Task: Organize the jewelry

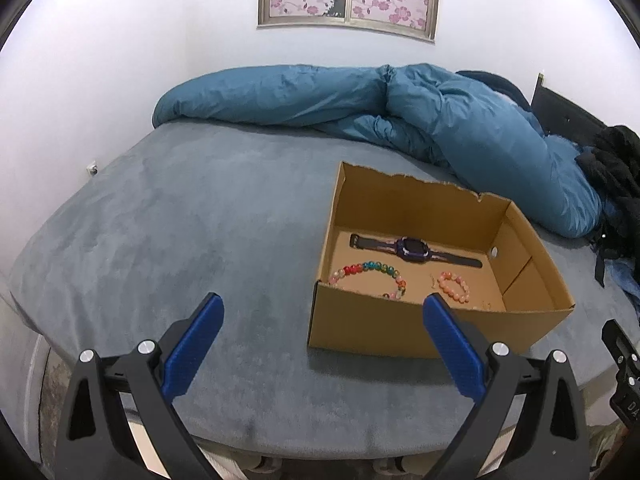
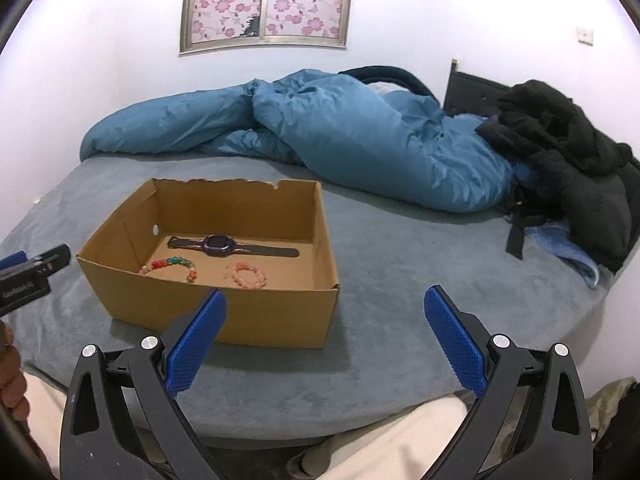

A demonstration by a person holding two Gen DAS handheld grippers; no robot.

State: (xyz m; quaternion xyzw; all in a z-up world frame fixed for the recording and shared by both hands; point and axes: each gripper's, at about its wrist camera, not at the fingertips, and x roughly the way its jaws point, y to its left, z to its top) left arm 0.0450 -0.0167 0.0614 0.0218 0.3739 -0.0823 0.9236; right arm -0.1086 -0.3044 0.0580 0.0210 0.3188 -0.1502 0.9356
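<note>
Three pieces in the box: a purple watch (image 1: 414, 249), a multicoloured bead bracelet (image 1: 370, 274) and a small pink bead bracelet (image 1: 454, 287), all lying on the floor of the cardboard box (image 1: 400, 332).
Layout: the watch lies flat along the far side with its strap stretched out; the two bracelets sit nearer the front wall, apart from each other and from the watch.
Box: open-topped, with a torn back edge, resting on the grey bed (image 1: 200, 240); no jewelry shows on the bed outside it.
Stage, as a judgement: everything visible is already inside, so the task looks finished or close to it; at most a tidying nudge remains.
Doing that well: come in from above, over the front wall, keeping the tips off the cardboard; take a bracelet across one side of its ring, since loose beads will roll and sag.
Left gripper (image 1: 322, 312): fingers spread wide, holding nothing, hovering low over the bed in front of the box, aimed at its front wall.
Right gripper (image 2: 324, 306): fingers likewise spread and empty, held low to the right of the box.
Beyond: a rumpled blue duvet (image 2: 360, 140) and dark clothes (image 2: 560, 140) lie at the far side.
</note>
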